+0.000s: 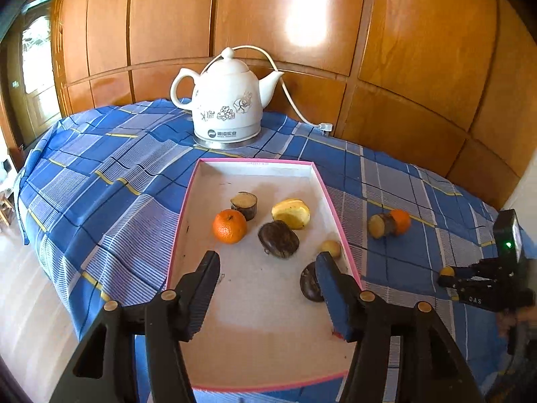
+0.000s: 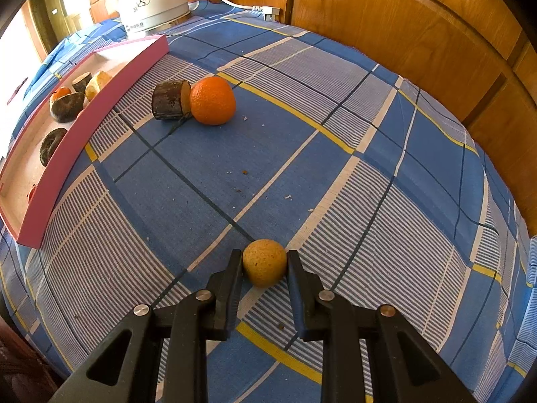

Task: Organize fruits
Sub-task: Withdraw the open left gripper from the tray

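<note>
Ahead of my left gripper (image 1: pixel 266 265), jaws parted and empty, the pink tray (image 1: pixel 181 215) already holds several fruits. Rightwards, my right gripper (image 2: pixel 264 262) pinches a small tan fruit (image 2: pixel 264 262); beyond it, an orange (image 2: pixel 212 100) and a brown piece (image 2: pixel 167 100) remain.

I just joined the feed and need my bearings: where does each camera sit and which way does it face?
Left wrist: rides the left gripper, angled down into the pink box, white kettle behind; its own open fingers show, plus the right gripper at the far right.
Right wrist: rides the right gripper, looking steeply down at the checked tablecloth; its fingers clamp a small yellow-brown fruit.
Shared: box, kettle, and the orange touching a dark log-like piece.
</note>
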### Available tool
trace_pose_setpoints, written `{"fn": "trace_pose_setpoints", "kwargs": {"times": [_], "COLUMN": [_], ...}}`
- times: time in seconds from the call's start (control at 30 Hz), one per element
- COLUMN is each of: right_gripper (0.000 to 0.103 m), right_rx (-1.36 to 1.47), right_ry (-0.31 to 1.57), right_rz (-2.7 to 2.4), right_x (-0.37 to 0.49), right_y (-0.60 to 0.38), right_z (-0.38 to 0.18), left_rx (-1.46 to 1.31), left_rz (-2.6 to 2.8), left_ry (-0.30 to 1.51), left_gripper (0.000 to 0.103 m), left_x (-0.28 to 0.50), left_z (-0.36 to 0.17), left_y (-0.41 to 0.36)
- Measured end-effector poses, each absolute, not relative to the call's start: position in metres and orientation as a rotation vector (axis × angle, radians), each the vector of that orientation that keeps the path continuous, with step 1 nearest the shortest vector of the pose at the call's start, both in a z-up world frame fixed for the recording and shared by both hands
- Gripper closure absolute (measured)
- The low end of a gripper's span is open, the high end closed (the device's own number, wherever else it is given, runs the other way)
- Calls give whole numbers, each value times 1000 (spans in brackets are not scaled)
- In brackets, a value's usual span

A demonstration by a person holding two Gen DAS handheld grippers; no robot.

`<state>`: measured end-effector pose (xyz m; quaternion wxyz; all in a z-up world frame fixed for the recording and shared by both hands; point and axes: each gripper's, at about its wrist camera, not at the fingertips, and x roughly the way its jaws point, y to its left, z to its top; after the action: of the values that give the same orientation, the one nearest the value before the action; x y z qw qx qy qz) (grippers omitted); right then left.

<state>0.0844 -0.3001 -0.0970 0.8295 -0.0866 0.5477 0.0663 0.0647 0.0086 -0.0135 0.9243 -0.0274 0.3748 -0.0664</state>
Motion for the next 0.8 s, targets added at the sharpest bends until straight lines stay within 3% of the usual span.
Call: {"fn": "trace_pose_setpoints", "kwargs": {"times": [0.8], "right_gripper": [78], "right_rx": [-209], "right_ry": [1142], "right_rz": [131], "right_x": [80], "right_y": [-296], "right_z": [-95], "left_rx": [-86], "left_rz": [-86], "left_ry": [778], "left_gripper": [35], "left_x": [48], "left_z": [-15], "left_y": [26]}}
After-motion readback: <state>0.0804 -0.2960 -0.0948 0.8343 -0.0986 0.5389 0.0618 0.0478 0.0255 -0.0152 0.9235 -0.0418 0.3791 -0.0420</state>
